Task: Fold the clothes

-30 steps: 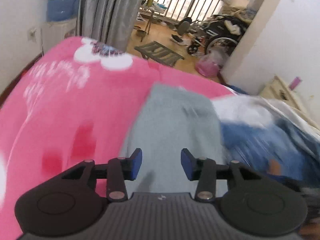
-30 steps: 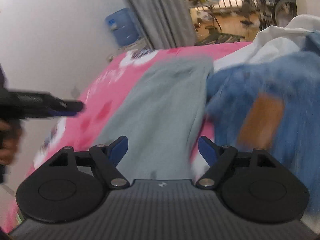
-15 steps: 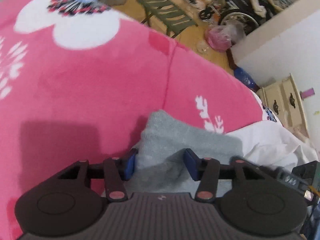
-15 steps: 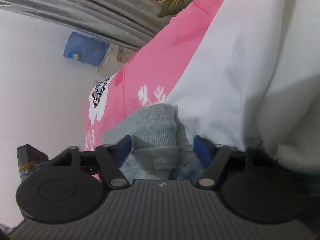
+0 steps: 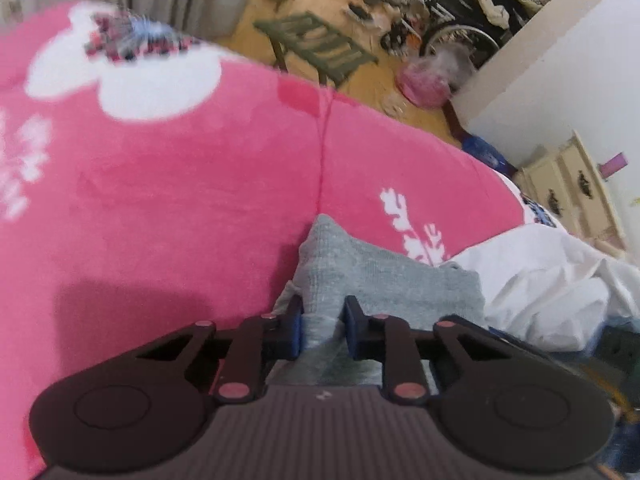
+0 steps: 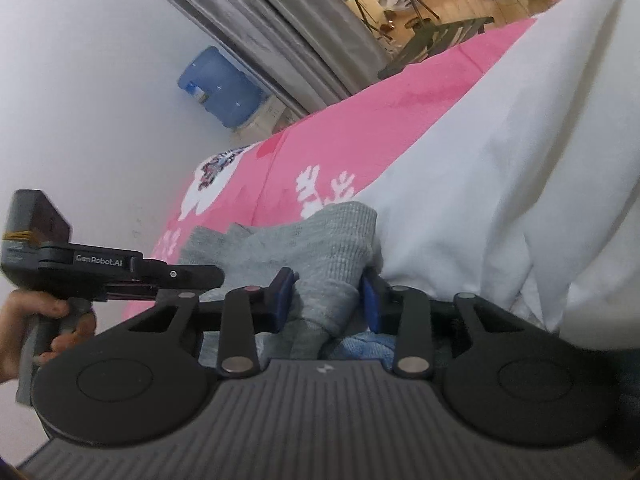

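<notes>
Since the earlier frames both grippers have dropped from a high view over the spread clothes to the far edge of the grey garment [image 5: 384, 280], and their jaws have narrowed from wide open. In the left wrist view the pink blanket [image 5: 160, 200] fills the left and centre of the frame, and at lower centre the left gripper [image 5: 322, 330] is closing on a raised fold of grey knit, which sits between the blue pads and looks pinched. To the right lies a white garment [image 5: 540, 280]. In the right wrist view the other tool, held by a hand [image 6: 48, 320], enters from the left edge; at lower centre the right gripper [image 6: 326, 298] is closing around a bunched corner of the same grey cloth, with the fabric bulging between the pads, and the white cloth fills the right side. The step in hand looks like taking hold of two points along the garment's edge. Next, both grips probably need to be firm before lifting together and carrying the edge over evenly, clear of the white cloth.
</notes>
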The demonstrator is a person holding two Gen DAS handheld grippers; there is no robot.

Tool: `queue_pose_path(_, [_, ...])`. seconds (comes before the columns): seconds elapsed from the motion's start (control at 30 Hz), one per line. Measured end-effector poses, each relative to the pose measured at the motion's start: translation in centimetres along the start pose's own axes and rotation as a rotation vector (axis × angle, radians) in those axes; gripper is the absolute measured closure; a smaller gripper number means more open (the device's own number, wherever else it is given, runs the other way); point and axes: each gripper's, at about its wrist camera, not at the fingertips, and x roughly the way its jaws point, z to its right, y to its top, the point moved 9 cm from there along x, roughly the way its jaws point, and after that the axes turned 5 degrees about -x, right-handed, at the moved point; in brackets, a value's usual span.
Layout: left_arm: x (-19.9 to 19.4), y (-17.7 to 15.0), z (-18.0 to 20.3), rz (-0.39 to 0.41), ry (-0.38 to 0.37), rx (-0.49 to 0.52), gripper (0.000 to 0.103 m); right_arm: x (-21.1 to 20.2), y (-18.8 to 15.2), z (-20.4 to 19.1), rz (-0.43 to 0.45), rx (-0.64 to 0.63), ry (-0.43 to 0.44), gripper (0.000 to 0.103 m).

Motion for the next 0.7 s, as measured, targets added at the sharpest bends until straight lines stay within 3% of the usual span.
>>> queue_pose_path(0.1, [-2.7,-0.1,2.0,0.093,0.015,0.124,0.086,-1.0,0.6,-2.1,-0.06,-0.058,-0.035,0.071])
queue_pose_path(0.2, [-5.6,-0.1,2.5,0.127,-0.046,0.115,0.087,-3.5,1.6,-4.8,-0.098,-0.135,-0.018,0.073])
queue_pose_path(0.37, [-11.3,-0.9,2.7,0.186,-0.16,0.087,0.088,-8.5,2.7,-8.5,-0.082,-0.228,0.002,0.075])
queue_pose_path(0.53, [-17.9,-5.3,4.3,0.183,-0.219,0.15,0.089,-14.2,-0.3,-12.8,-0.122,-0.46,-0.079,0.076])
queue_pose_path(0.7, [-23.4,-9.4,4.0,0.213,-0.21,0.196,0.089,-19.3,-2.6,-17.0,-0.086,-0.612,-0.023,0.076])
